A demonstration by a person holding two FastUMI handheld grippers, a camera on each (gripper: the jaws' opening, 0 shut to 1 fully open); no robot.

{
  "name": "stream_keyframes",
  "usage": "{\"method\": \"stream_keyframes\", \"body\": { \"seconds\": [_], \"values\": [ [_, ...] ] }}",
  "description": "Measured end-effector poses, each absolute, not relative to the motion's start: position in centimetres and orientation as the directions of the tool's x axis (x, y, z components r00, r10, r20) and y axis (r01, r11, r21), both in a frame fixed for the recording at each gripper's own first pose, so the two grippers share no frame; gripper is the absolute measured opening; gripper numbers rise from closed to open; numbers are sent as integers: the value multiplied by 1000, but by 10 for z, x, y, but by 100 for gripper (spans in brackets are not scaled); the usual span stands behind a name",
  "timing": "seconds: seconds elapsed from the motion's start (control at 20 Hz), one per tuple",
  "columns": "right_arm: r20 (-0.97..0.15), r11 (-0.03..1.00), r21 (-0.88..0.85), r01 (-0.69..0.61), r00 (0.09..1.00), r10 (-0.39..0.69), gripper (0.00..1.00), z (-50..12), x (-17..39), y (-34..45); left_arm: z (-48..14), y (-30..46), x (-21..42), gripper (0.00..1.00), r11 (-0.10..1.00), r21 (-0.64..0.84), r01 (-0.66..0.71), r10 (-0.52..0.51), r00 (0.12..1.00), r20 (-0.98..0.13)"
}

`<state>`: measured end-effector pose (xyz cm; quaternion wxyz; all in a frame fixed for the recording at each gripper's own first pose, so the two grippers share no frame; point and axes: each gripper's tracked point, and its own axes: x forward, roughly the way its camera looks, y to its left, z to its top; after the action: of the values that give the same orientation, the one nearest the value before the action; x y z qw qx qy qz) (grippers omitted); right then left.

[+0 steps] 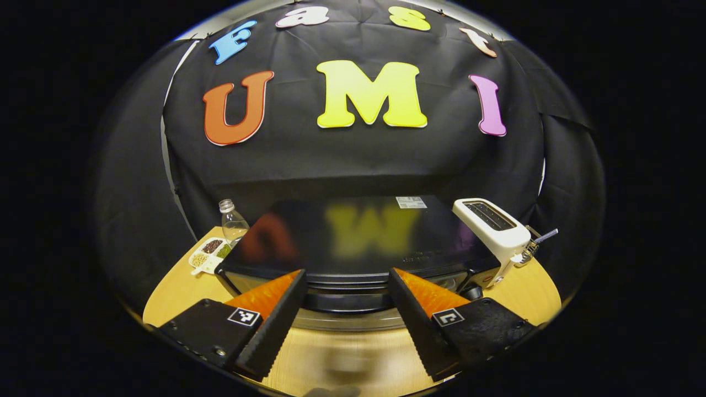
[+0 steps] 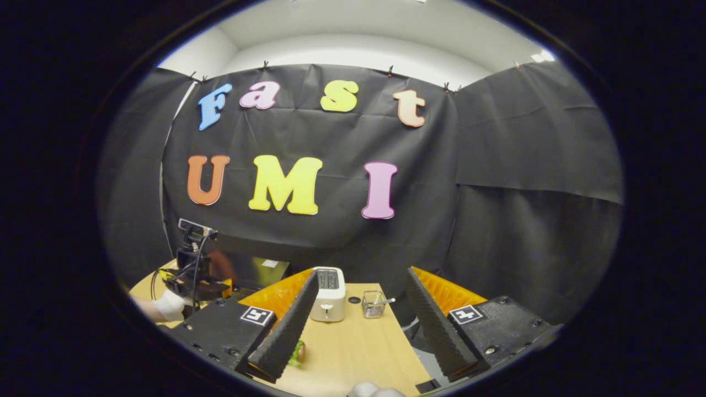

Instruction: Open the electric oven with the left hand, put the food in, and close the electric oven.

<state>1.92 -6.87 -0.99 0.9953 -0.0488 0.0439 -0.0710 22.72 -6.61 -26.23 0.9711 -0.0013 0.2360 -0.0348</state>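
The black electric oven (image 1: 353, 237) stands on the wooden table (image 1: 182, 286), its glossy top facing me and its door shut. My left gripper (image 1: 347, 273) is open just in front of it, fingers on either side of the handle bar (image 1: 347, 302) at the oven's upper front, not pressing on it. In the right gripper view the oven (image 2: 253, 273) sits at the left with the left gripper (image 2: 190, 270) and a gloved hand (image 2: 168, 306) before it. My right gripper (image 2: 362, 273) is open and holds nothing. A small green and red food item (image 2: 298, 353) lies on the table beside its left finger, partly hidden.
A white toaster (image 1: 491, 226) stands right of the oven, with a glass holding a metal utensil (image 1: 532, 245) beyond it. A plastic bottle (image 1: 231, 220) and a compartment tray of beans (image 1: 209, 253) sit at the oven's left. The table's right edge (image 2: 408, 342) is near.
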Motion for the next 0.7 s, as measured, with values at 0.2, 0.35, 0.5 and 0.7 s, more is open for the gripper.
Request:
{"method": "stream_keyframes", "body": {
  "seconds": [0.2, 0.35, 0.5, 0.7],
  "values": [
    [-74, 987, -97, 128, 988, -135, 91, -8, 13, -66, -263, -67, 219, 99, 997, -34, 71, -79, 869, -488],
    [-75, 987, -101, 122, 989, -130, 100, -12, 9, -67, -264, -65, 206, 98, 997, -32, 75, -81, 868, -489],
    [-78, 988, -102, 115, 989, -123, 100, -17, 3, -66, -267, -64, 189, 99, 997, -38, 74, -83, 864, -497],
    [-86, 989, -104, 104, 990, -113, 100, -25, -6, -60, -275, -64, 164, 99, 996, -34, 78, -84, 859, -505]
  ]
}}
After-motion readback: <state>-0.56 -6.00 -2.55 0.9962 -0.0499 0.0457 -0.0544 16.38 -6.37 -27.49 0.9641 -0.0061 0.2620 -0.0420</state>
